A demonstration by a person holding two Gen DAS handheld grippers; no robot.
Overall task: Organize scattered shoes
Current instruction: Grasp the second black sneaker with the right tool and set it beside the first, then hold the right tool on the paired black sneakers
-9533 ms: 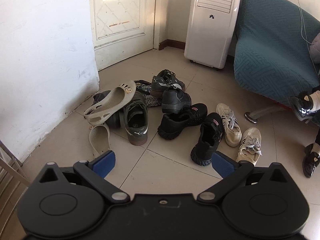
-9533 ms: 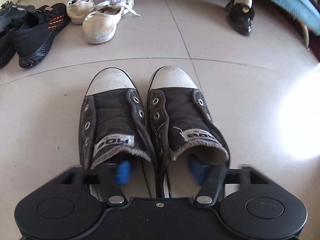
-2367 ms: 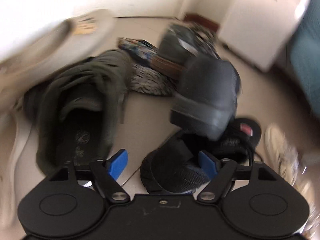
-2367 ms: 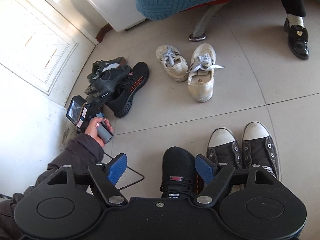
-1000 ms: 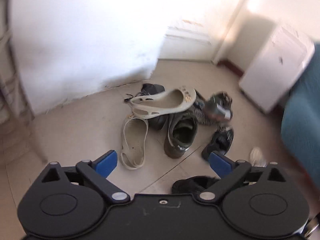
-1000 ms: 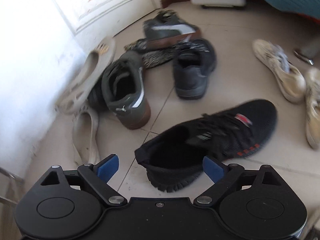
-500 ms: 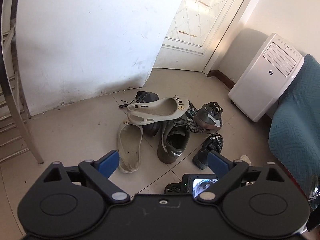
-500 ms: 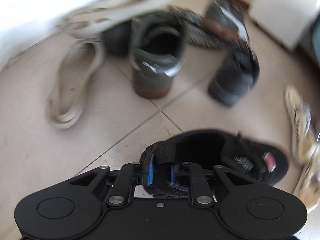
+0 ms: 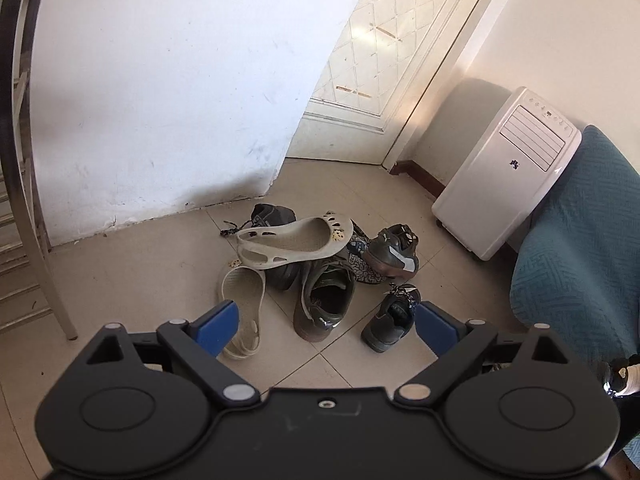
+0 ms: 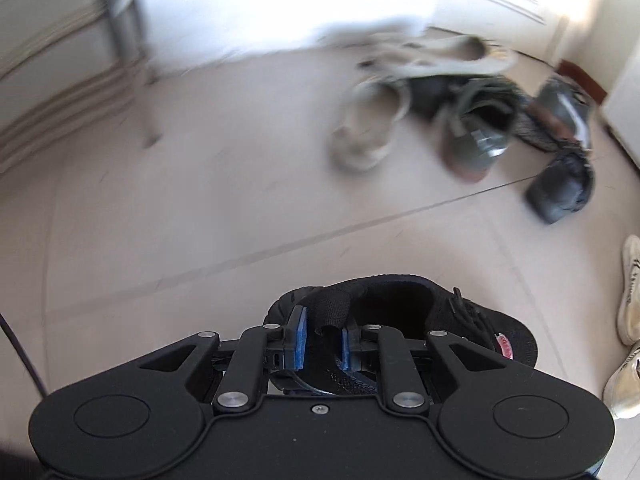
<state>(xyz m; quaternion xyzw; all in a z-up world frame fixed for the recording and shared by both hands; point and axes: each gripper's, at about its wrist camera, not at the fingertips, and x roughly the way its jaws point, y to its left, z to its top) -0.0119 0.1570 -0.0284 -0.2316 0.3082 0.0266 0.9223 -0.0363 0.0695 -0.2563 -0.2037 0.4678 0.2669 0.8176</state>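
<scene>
Right tool (image 10: pixel 322 342) clamped on the heel of a black sneaker (image 10: pixel 404 320), at 6 o'clock in the right wrist view, toe pointing to 3 o'clock over the floor (image 10: pixel 200 220). Left tool (image 9: pixel 326 322) spread wide, gripping nothing. Ahead of it at 12 o'clock, a heap of shoes: a cream clog (image 9: pixel 294 242) on top, a cream sandal (image 9: pixel 242 312), an olive sneaker (image 9: pixel 324 306), a dark shoe (image 9: pixel 390 320) at 1 o'clock. White cooler (image 9: pixel 508 172) at 2 o'clock.

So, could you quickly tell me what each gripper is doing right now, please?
Left gripper: open, holding nothing, above the floor short of the shoe pile.
Right gripper: shut on the heel collar of the black knit sneaker.
</scene>
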